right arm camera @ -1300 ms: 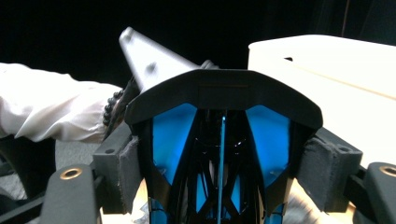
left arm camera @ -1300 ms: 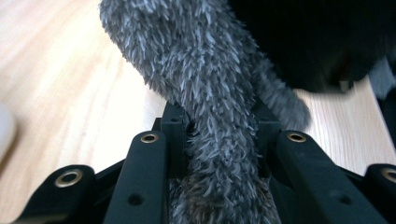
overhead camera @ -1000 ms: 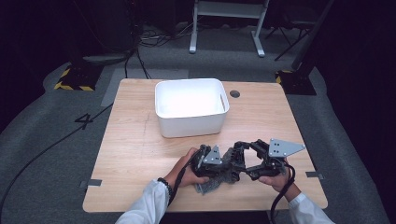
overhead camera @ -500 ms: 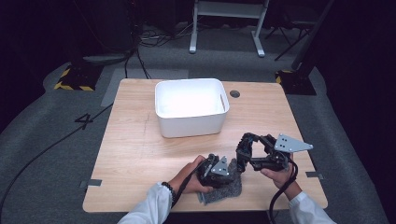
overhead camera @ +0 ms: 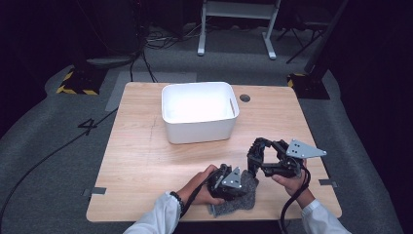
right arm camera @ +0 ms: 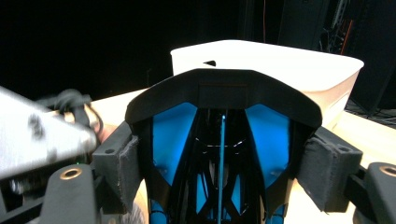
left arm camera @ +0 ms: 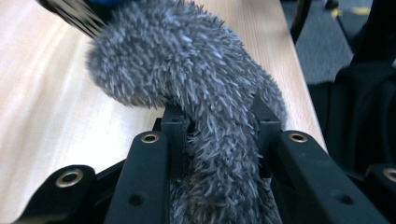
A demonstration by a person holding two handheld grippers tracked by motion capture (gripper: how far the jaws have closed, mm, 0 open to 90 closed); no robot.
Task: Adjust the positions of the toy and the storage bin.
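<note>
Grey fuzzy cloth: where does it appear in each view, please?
High view: grey fuzzy cloth at the near edge of the table, bottom centre.
Left gripper view: centre, clamped between the black jaws.
Right gripper view: a grey tuft at the bottom edge, left of centre, may be it.
Shared landmark: the wooden table.

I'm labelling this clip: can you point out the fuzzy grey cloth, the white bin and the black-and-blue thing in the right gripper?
fuzzy grey cloth [left arm camera: 196, 70], left gripper view, upper bulge.
white bin [overhead camera: 198, 132], high view, front wall.
black-and-blue object [right arm camera: 223, 91], right gripper view, black top arch.
</note>
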